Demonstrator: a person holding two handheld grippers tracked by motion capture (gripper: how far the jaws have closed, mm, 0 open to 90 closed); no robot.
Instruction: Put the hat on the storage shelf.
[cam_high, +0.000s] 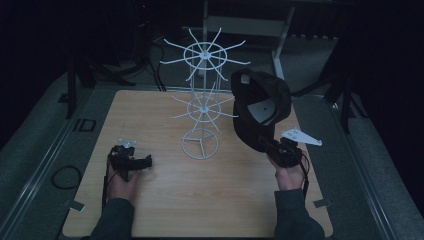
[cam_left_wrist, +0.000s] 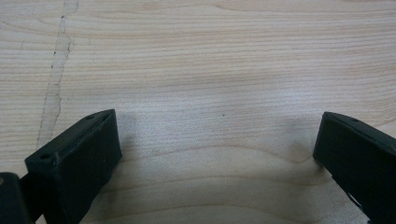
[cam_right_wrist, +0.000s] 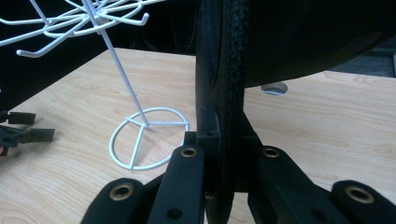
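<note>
High view: right tongs (cam_high: 272, 146) clamp cap (cam_high: 260, 107)

A light wooden table (cam_high: 170, 200) sits on grey flooring (cam_high: 35, 150) in a dark room. A black cable loop (cam_high: 66, 177) lies on the floor left of it, and a white frame (cam_high: 280, 30) stands behind.

1 black cap (cam_high: 260, 107), 1 white wire rack (cam_high: 202, 100), 2 claws, left claw (cam_high: 131, 161), right claw (cam_high: 280, 149), 1 wooden table (cam_high: 200, 200)
</note>
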